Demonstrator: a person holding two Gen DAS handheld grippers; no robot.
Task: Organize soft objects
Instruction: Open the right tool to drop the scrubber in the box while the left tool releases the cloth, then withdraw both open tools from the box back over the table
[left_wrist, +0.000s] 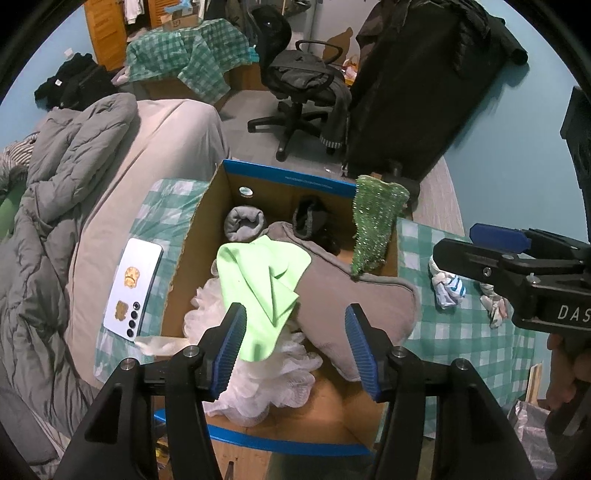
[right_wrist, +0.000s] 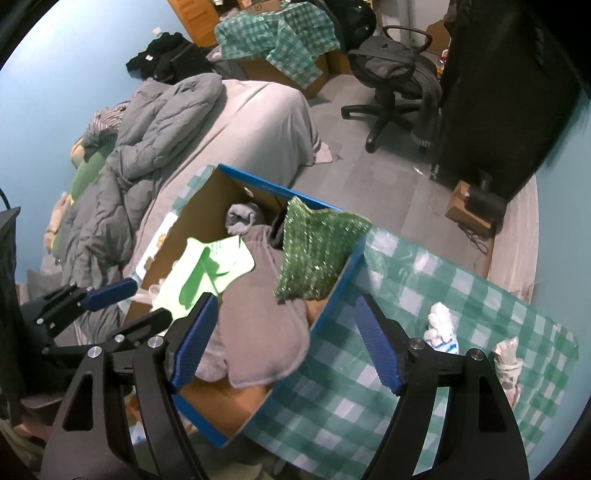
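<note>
Over the cardboard box (left_wrist: 280, 177) we are hovering both claws, left claw (left_wrist: 295, 345) and right claw (right_wrist: 286, 341), spread open, gripping nothing. Remaining balled socks (right_wrist: 441, 328) are lying on the checkered cloth (right_wrist: 332, 369): light, squashy, best pinched mid-bundle.

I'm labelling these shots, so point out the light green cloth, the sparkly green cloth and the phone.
light green cloth (left_wrist: 258, 273): left wrist view, flat middle.
sparkly green cloth (right_wrist: 314, 254): right wrist view, centre of hanging part.
phone (left_wrist: 133, 288): left wrist view, back cover.

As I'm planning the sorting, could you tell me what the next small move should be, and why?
Probably move the right gripper, jaws open and empty, toward the white balled socks on the checked cloth; they lie outside the cardboard box.
</note>
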